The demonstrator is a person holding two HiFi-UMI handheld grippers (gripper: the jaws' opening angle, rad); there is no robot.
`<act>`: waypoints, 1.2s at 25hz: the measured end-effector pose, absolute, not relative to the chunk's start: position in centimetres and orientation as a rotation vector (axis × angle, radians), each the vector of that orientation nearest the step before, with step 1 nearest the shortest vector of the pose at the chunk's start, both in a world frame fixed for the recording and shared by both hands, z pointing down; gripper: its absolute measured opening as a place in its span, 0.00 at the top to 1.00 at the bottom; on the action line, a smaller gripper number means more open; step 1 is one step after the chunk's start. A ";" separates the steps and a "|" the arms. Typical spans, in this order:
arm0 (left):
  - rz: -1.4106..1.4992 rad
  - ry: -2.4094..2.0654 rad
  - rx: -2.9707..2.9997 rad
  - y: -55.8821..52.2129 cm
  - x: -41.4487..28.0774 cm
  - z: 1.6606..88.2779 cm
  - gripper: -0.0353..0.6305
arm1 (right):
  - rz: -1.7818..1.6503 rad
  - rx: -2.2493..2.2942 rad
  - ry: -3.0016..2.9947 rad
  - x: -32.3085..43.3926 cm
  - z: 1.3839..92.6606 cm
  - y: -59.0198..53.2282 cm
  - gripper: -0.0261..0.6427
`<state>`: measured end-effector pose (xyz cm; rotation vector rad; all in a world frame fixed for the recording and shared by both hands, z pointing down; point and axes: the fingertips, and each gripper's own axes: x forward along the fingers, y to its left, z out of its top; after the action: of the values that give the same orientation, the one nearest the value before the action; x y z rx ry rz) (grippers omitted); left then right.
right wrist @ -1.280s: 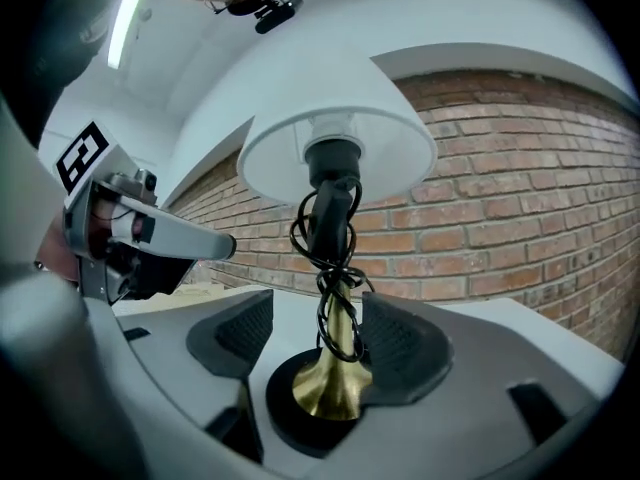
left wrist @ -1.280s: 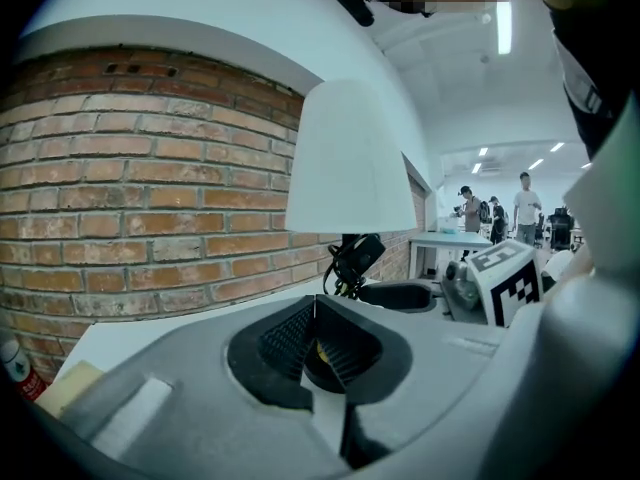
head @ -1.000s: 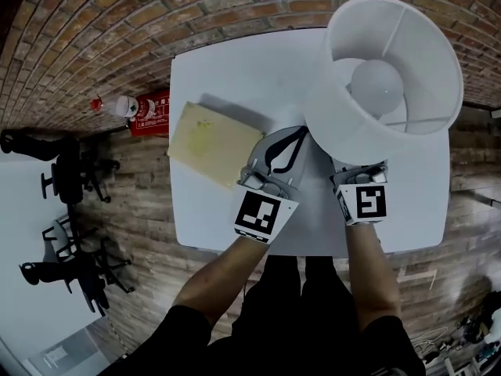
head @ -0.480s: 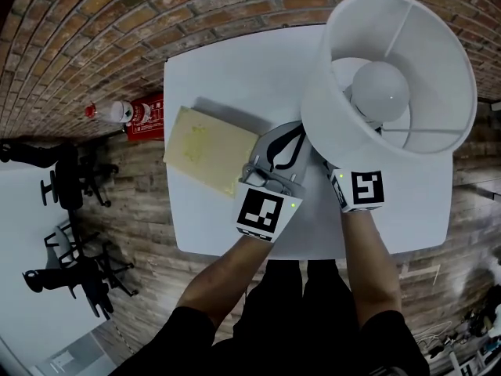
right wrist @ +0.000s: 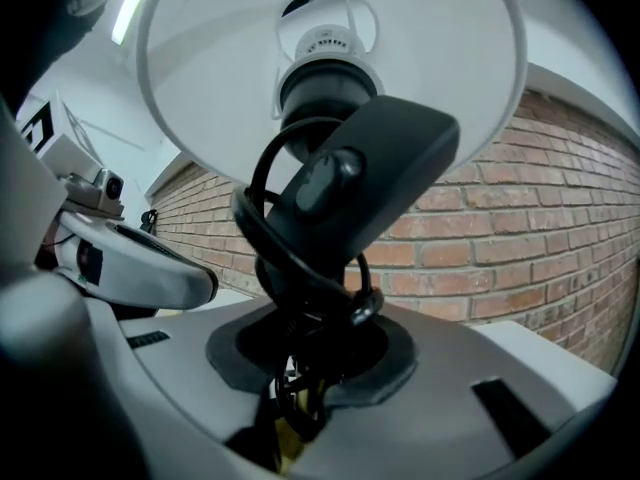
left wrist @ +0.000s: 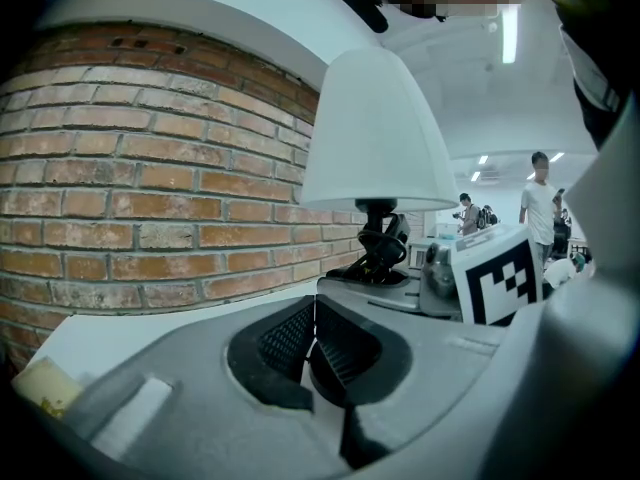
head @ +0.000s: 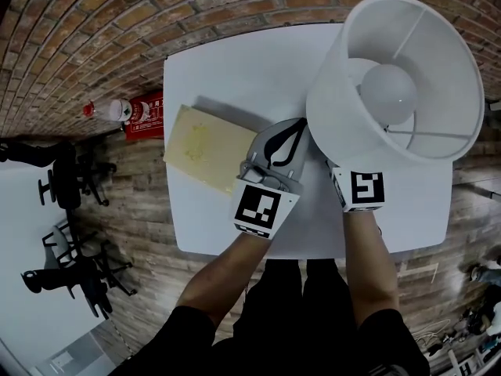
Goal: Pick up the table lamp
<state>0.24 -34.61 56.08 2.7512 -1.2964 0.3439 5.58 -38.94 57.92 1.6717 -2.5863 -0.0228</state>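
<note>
While the left gripper point(left wrist: 312, 340) waits just left of the table lamp point(head: 395, 84) with its jaws pressed together on nothing, the right gripper point(right wrist: 310, 360) has done all the changing. A moment back its marker cube stood clear of the white shade's near rim, and now it sits tucked in under that rim. Its jaws, which were spread wide, are closing in around the lamp's black stem point(right wrist: 312, 93) and the black cable point(right wrist: 262, 238) looped about it. The stem and the coils sit squarely between the jaws, roughly a third open. I would not say the pads have bitten yet, since they are still coming in. The lamp stands on the far right part of the white table point(head: 235, 69), and the shade leans a little more to the right than it did. A yellow board point(head: 207, 149) lies flat well to the lamp's left, untouched. To my eye the reach is finished and the grasp is nearly made, so lifting should wait until the jaws settle on that stem.
</note>
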 end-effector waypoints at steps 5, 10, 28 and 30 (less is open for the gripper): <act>0.329 -1.304 2.738 -34.8 -0.2 55.5 0.93 | 0.047 1.623 -2.583 5.4 57.3 -39.3 0.83; 0.310 -1.305 2.753 -34.3 -0.3 53.5 0.93 | 0.132 1.606 -2.567 5.6 56.6 -38.9 0.85; 0.304 -1.286 2.743 -32.6 -1.1 47.1 0.93 | 0.279 1.507 -2.589 6.8 50.5 -36.6 0.87; 0.331 -1.222 2.706 -32.1 -1.2 46.6 0.93 | 0.294 1.504 -2.605 7.1 48.2 -35.9 0.87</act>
<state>-1.22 -32.08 46.62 2.7060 -1.2220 0.3310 7.06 -35.89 48.24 1.5038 -2.6053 0.2940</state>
